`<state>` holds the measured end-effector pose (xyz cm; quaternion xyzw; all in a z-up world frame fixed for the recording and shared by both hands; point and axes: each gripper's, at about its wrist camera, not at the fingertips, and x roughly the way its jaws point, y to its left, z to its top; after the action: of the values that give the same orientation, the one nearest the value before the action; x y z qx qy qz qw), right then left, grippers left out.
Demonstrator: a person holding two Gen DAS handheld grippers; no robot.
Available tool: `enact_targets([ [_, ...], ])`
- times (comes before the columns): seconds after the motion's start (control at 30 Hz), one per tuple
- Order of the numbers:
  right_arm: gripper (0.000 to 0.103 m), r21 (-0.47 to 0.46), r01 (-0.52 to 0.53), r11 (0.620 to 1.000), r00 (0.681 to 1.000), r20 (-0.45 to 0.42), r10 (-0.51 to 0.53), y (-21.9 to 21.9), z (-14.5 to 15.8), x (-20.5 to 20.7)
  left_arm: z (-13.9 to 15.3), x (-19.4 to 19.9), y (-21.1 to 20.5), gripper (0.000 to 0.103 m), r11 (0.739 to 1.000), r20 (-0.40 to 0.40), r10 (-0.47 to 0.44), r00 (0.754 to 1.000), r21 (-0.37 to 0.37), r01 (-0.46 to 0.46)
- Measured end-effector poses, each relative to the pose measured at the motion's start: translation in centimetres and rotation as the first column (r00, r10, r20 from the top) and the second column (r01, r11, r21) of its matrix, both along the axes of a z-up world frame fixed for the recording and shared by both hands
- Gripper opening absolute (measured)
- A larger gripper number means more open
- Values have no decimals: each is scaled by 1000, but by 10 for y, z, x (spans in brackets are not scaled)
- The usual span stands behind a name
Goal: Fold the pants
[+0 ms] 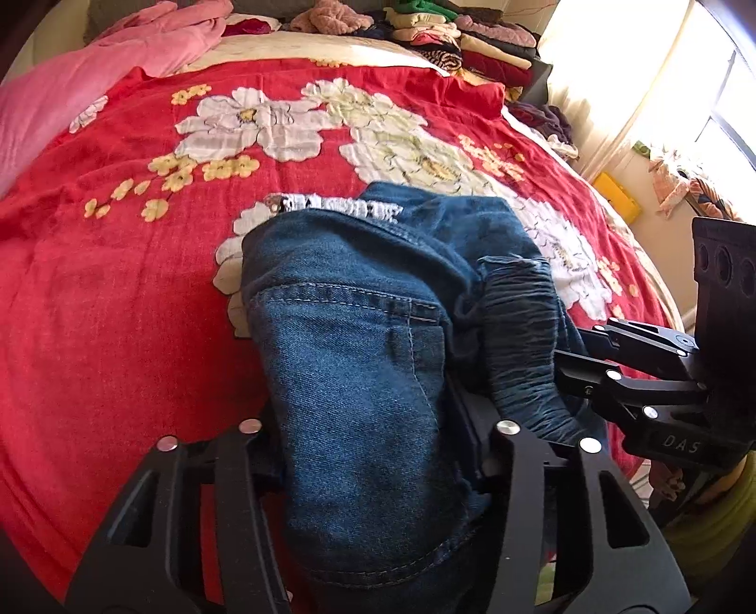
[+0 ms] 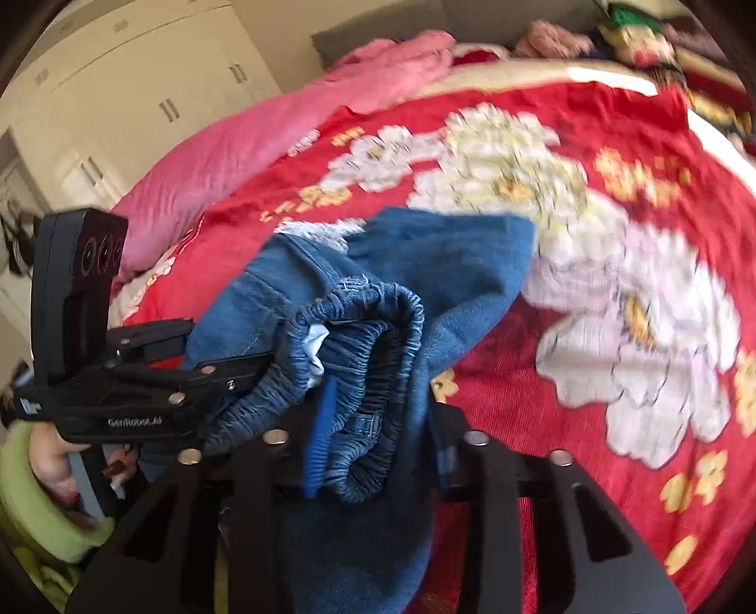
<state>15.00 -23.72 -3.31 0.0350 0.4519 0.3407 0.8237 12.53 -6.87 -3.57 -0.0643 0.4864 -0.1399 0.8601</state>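
With both grippers down at the near edge of the bed, plenty to note. Blue jeans (image 1: 359, 330) bunched up on the red floral blanket (image 1: 118, 293), frayed hem pointing toward the far side, elastic waistband (image 2: 368, 340) rumpled at the near end. Left gripper (image 1: 373, 453) closed in on a thick fold of denim beside the back pocket (image 1: 349, 326) — cloth packed between its fingers. Right gripper (image 2: 378, 453) narrowed on the gathered waistband, blue pad (image 2: 321, 425) pressed against the fabric. Seen from the left wrist, right gripper (image 1: 581, 359) coming in from the side, tips buried in the waistband ruching. Right view pretty blurry, so probably a firm pinch but hard to swear to it. Pink quilt (image 1: 71, 89) along the far left of the bed, folded clothes pile (image 1: 463, 38) stacked at the far end — cream wardrobe (image 2: 118, 71) off to the side. Green sleeve (image 2: 42, 496) at the lower corner.
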Motion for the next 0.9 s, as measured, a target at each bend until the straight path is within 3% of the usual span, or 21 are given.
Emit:
enact_targets([
  [0.1, 26, -1, -14, 1000, 999, 36, 14, 4, 12, 0, 15, 0, 0, 31, 1000, 28, -9, 1000, -21, 9],
  [0.5, 26, -9, 1, 1000, 987, 159, 0, 13, 49, 37, 50, 40, 7, 30, 1000, 97, 27, 995, -9, -26],
  [0.9, 26, -52, 42, 998, 986, 162, -33, 28, 39, 72, 47, 63, 18, 30, 998, 104, 58, 993, 9, -59],
])
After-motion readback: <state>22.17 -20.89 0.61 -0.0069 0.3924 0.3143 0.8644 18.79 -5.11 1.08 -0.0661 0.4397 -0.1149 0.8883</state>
